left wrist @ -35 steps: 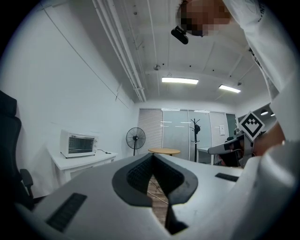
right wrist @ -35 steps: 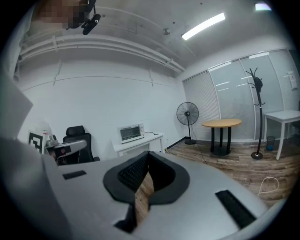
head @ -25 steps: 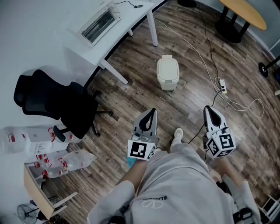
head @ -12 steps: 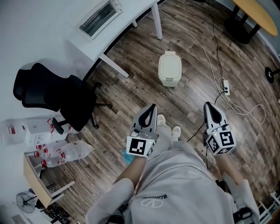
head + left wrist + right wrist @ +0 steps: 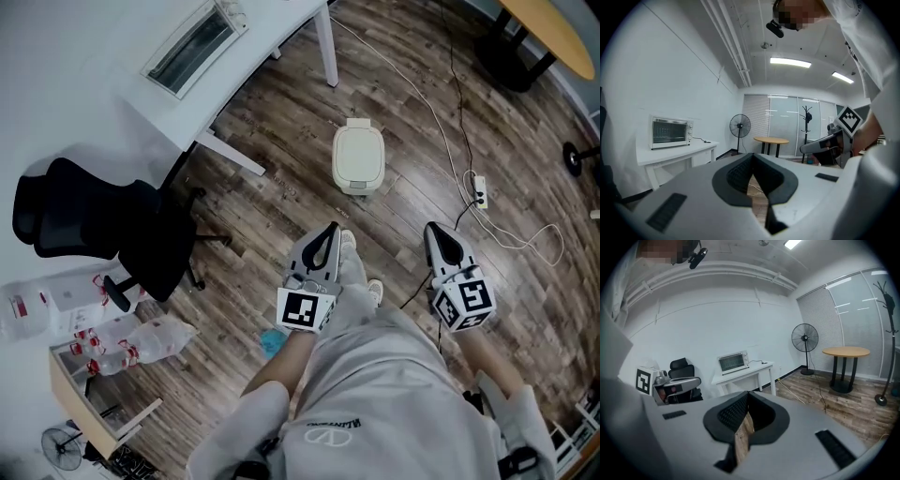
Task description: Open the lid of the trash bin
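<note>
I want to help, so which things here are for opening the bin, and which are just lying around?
For the job: the closed trash bin; the left gripper and the right gripper, both shut and empty.

Just lying about: office chair, toaster oven, power strip, wrapped water bottles.

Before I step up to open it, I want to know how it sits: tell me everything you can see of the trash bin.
The trash bin is small, cream, round-cornered, plastic by its look, upright on the wood-plank floor ahead of the person's shoes. Its lid is down, a tab at its far edge. A white cable passes on its right, apart. The left tool and right tool hang short of it.
</note>
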Demonstrator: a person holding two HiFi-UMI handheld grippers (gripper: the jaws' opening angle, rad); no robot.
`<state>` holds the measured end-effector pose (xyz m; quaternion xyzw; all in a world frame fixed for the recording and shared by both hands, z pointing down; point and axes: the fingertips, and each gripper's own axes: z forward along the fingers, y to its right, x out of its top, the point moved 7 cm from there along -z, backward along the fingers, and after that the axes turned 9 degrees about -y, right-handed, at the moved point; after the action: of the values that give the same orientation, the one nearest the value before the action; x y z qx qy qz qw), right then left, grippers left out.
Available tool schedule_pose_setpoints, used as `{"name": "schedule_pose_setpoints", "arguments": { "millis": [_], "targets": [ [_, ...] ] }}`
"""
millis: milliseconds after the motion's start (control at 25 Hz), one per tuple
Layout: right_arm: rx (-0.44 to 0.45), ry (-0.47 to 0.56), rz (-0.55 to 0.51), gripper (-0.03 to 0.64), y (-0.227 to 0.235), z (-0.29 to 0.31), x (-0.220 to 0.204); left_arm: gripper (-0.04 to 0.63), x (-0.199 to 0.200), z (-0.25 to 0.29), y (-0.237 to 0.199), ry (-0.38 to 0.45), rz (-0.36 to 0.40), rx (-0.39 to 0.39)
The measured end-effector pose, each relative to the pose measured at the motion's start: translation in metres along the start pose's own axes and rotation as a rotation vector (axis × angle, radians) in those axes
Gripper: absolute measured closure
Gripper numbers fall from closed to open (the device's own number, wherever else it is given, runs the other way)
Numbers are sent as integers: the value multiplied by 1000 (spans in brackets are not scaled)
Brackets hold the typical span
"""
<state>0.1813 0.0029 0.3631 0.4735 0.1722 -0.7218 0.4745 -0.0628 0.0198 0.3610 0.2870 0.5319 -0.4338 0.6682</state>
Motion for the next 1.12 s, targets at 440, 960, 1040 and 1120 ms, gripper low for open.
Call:
{"name": "schedule_pose_setpoints", "arguments": {
  "millis": [440, 960, 1040, 1120],
  "targets": [
    [45, -122, -15, 600, 5, 155, 10, 597, -53, 122, -81, -133, -17, -83],
    [35, -258, 53, 600, 47, 288, -46, 597, -158, 240, -116, -334, -101, -131],
    [37, -286, 73, 600, 59, 312, -65, 597, -181, 257, -119, -361, -115, -123],
    [42, -314, 98, 600, 69, 334, -88, 597, -208, 273, -121, -393, -129, -115]
  ]
}}
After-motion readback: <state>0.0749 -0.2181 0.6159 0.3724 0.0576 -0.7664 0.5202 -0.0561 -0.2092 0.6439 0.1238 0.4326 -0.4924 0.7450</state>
